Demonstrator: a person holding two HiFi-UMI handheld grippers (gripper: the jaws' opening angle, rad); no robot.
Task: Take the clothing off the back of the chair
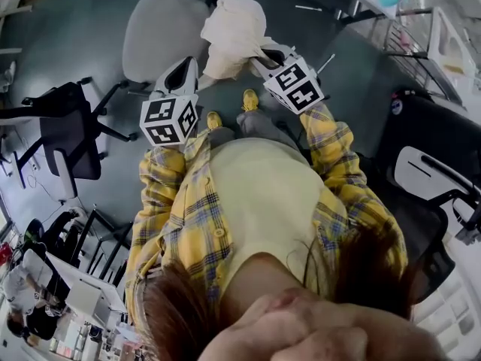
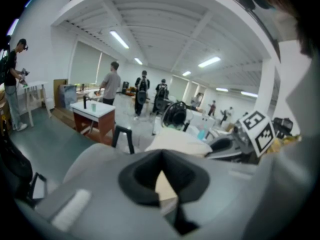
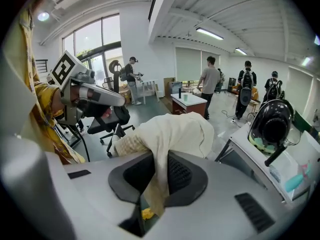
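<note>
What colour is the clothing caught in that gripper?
Cream, off-white clothing, clearest in the right gripper view, clamped in the right gripper.

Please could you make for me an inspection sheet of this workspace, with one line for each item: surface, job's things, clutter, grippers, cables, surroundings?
surface: dark grey floor; no table under the grippers.
job's things: cream clothing, bunched up, beside the grey chair.
clutter: black office chair on the person's left.
grippers: right gripper shut on the clothing; left gripper jaws together at the tips, no cloth between them.
cables: nothing seen.
surroundings: open office with people standing, a white-topped table and ceiling lights.
</note>
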